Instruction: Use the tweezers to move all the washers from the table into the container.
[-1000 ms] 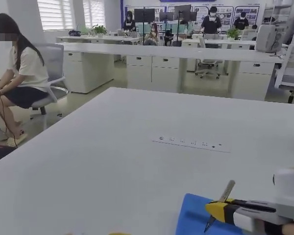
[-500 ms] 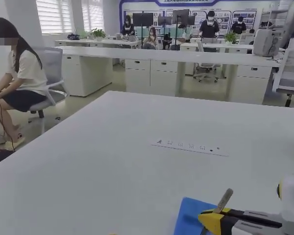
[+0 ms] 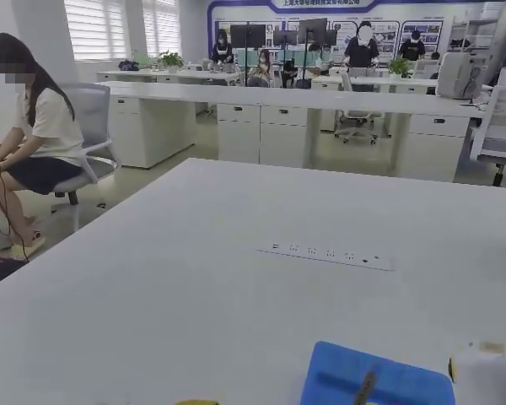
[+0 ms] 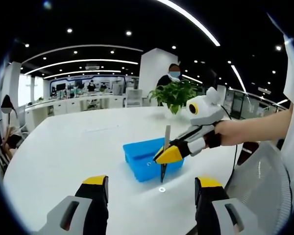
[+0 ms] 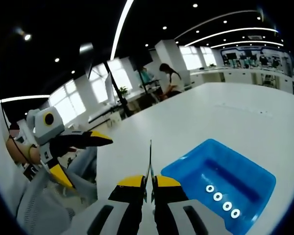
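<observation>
Your R tool (image 5: 149,182) is clenching the tweezers (image 4: 166,138), pointing them tips-down beside the container (image 4: 137,155); your L tool (image 4: 150,182) is hovering released.

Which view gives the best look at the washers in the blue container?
Right gripper view: looks down into the container, four washers in a row. Left gripper view is side-on; head view's contents are unclear.
</observation>
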The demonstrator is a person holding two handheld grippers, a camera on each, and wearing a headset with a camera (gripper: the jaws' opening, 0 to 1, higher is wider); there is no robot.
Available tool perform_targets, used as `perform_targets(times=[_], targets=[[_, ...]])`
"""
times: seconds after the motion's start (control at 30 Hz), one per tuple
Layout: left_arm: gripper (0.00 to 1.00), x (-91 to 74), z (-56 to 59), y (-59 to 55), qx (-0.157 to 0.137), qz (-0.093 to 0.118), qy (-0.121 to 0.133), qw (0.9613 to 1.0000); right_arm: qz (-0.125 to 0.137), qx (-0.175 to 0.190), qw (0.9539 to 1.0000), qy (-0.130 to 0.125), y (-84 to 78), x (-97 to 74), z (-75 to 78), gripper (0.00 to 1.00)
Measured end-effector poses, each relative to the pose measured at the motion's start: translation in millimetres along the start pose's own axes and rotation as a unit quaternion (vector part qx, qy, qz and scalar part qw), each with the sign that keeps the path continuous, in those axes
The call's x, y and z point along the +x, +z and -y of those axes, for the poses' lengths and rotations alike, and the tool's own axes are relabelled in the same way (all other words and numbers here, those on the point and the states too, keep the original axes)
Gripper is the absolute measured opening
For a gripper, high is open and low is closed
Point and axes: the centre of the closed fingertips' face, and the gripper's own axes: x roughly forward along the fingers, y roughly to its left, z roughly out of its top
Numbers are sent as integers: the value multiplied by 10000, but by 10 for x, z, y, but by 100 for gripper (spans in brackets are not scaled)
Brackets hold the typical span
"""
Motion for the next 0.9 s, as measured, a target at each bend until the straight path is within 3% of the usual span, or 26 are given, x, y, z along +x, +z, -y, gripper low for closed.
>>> perform_targets(times=[0.27, 0.9], targets=[[74, -16, -26, 65, -197, 201, 24, 9996, -394, -164, 9991, -70, -201, 89, 35, 4], [74, -16, -25, 67, -217, 228, 28, 9995, -605, -408, 9973, -95, -317, 128, 30, 4]])
